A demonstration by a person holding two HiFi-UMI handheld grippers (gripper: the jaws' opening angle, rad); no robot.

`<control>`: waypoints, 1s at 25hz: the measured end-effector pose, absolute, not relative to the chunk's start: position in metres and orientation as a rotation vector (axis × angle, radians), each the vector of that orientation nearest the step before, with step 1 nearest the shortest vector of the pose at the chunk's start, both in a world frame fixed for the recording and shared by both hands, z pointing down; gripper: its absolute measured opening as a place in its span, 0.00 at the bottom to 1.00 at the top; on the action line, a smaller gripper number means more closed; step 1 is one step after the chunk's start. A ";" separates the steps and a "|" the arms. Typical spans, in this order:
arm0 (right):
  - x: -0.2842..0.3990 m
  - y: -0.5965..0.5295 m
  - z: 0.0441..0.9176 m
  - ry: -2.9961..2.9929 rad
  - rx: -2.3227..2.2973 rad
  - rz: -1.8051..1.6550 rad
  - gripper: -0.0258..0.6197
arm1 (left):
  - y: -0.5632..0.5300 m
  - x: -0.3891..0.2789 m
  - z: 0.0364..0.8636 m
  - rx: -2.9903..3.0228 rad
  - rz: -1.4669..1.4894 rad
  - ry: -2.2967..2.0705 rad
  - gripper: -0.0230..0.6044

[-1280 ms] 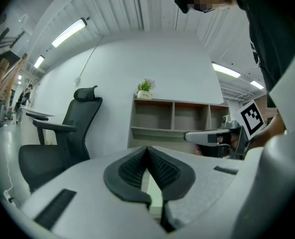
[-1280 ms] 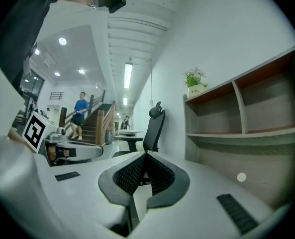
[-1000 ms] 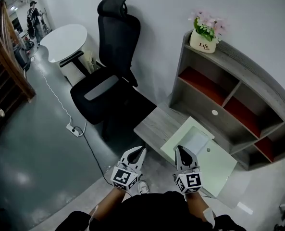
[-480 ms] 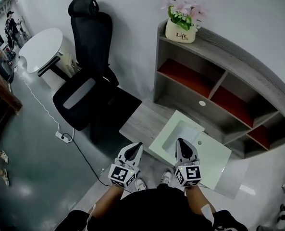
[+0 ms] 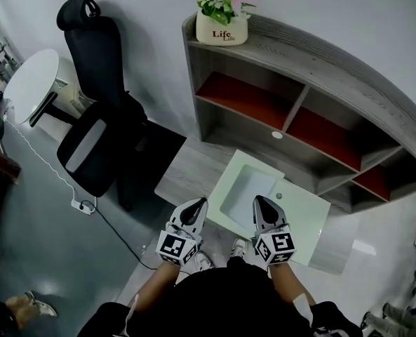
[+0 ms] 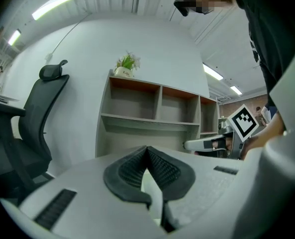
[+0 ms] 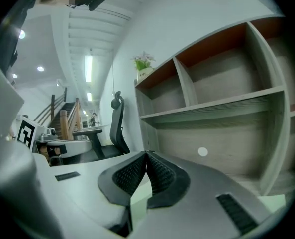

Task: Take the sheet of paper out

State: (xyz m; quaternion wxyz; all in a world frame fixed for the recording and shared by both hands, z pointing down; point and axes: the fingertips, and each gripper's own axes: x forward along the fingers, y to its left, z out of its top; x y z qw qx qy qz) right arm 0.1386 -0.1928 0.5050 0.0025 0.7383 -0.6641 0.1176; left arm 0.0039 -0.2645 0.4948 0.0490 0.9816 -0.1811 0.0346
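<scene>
A pale rectangular sheet (image 5: 247, 191) lies flat on a light green mat (image 5: 307, 216) on the grey desk (image 5: 186, 174), in front of the shelf unit. My left gripper (image 5: 198, 206) hovers at the desk's near edge, left of the sheet, shut with nothing between its pads. My right gripper (image 5: 260, 203) is over the near edge of the mat, just right of the sheet, also shut and empty. In the left gripper view the jaw tips (image 6: 147, 148) meet, and the right gripper (image 6: 207, 144) shows beside them. In the right gripper view the tips (image 7: 147, 154) touch too.
A grey shelf unit (image 5: 299, 97) with red-backed compartments stands behind the desk, with a flower pot (image 5: 222, 27) on top. A black office chair (image 5: 95, 118) sits left of the desk, with a round white table (image 5: 29, 83) beyond it. A power strip (image 5: 81, 206) and cable lie on the floor.
Both grippers have advanced toward the desk, side by side and still shut. The desk, mat and shelf now lie nearer and more central in the head view.
</scene>
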 end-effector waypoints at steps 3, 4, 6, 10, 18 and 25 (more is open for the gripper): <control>0.153 -0.189 0.526 -2.042 2.325 0.469 0.08 | -0.265 0.017 0.504 2.988 0.134 -0.523 0.05; 0.158 -0.187 0.533 -2.032 2.331 0.503 0.08 | -0.265 0.021 0.508 2.985 0.145 -0.515 0.05; 0.167 -0.183 0.546 -2.006 2.347 0.564 0.08 | -0.266 0.028 0.515 2.978 0.165 -0.501 0.05; 0.183 -0.175 0.577 -1.963 2.348 0.726 0.08 | -0.265 0.044 0.528 2.964 0.199 -0.474 0.05; 0.209 -0.153 0.649 -1.833 2.348 1.139 0.08 | -0.262 0.067 0.550 2.950 0.273 -0.419 0.05; 0.207 -0.145 0.700 -1.793 2.288 1.499 0.28 | -0.259 0.077 0.566 2.934 0.332 -0.389 0.05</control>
